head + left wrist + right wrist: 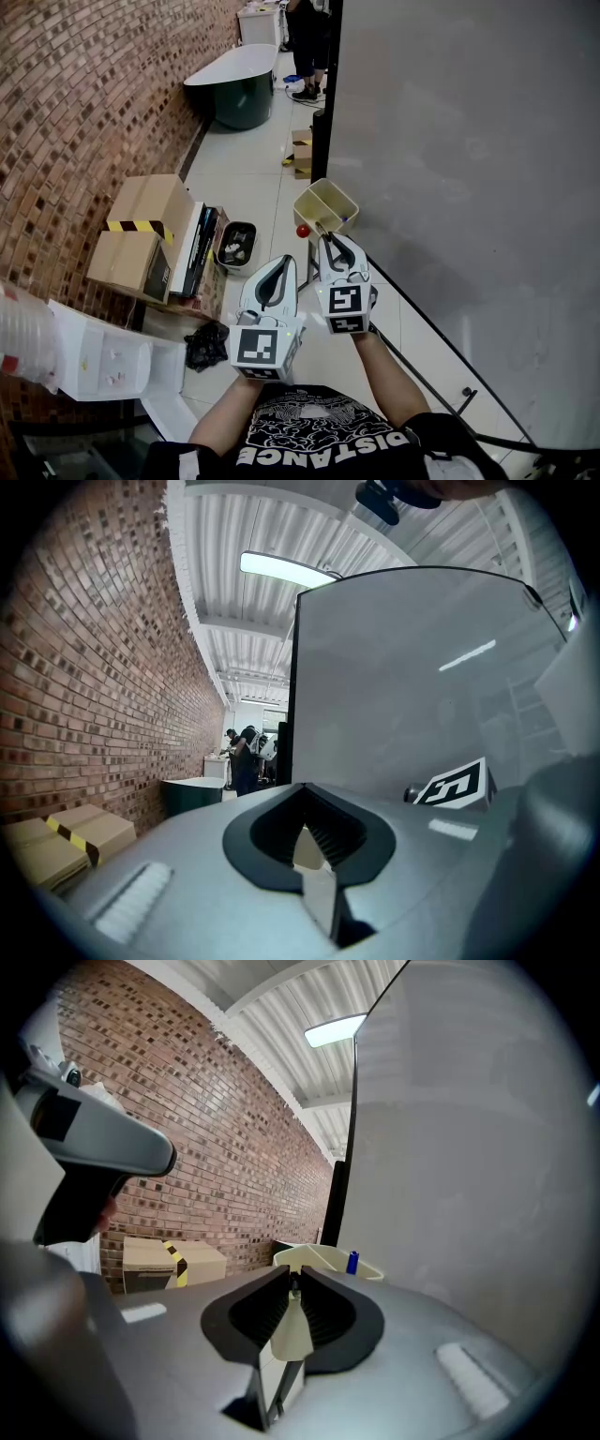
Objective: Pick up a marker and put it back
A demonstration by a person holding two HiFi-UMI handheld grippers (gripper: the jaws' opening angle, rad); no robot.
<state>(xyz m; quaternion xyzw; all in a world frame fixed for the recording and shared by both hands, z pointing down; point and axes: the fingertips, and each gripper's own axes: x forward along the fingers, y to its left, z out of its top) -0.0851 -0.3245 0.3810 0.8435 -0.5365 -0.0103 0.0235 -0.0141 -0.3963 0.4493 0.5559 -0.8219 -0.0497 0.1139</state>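
Right gripper [327,237]: jaws drawn all but together, a hairline slit at the tips with nothing recognisable in it; tips just short of the bin.
Left gripper [286,260]: jaws together and empty, raised beside the right one and a little nearer the person.
Marker [352,1262]: blue end standing up inside the bin on the panel side, apart from both grippers.
Bin [325,185]: pale yellow, open-topped, set at the edge of the grey panel [469,141].
Red ball [303,231]: just left of the bin, near the right jaw tips.
Backdrop: brick wall [84,84]; cardboard boxes [141,234], one with yellow-and-black tape; dark tub [234,89]; a person [305,42] standing at the far end.
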